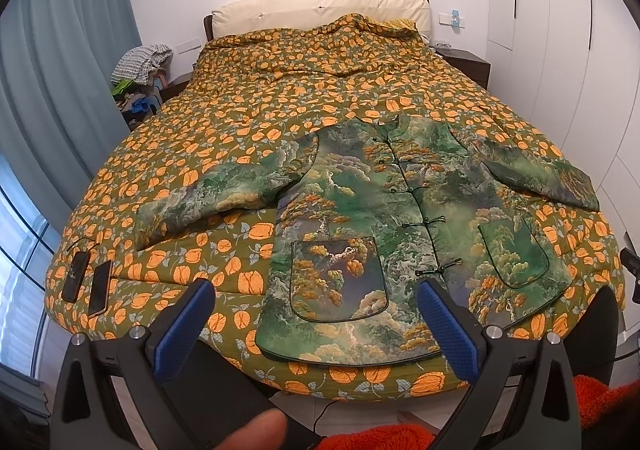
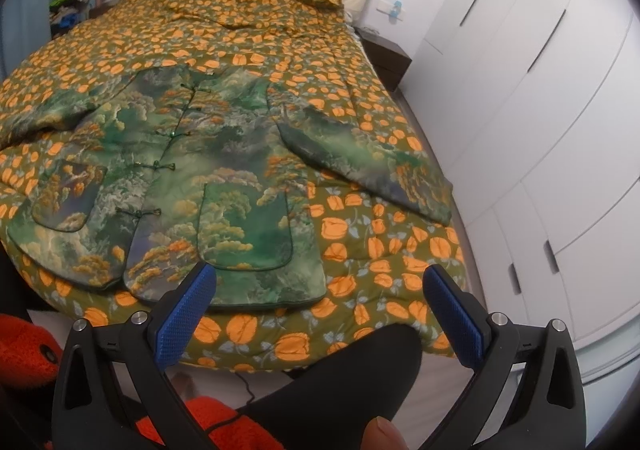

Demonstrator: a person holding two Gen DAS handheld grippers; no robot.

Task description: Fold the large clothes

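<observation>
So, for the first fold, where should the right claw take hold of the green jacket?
Probably the cuff of the right-hand sleeve. The jacket lies flat, front up, sleeves spread, and that cuff sits free on the quilt. Come from the wardrobe side, one finger under the cuff edge. The right claw is open, holding nothing.

One jacket [image 1: 400, 209] spread flat, with two sleeves, two patch pockets and six knot fastenings visible down the front. One quilt [image 1: 280, 97], one headboard [image 1: 320, 5], two phones [image 1: 86, 282], two nightstands, two grippers, both gaping.
</observation>
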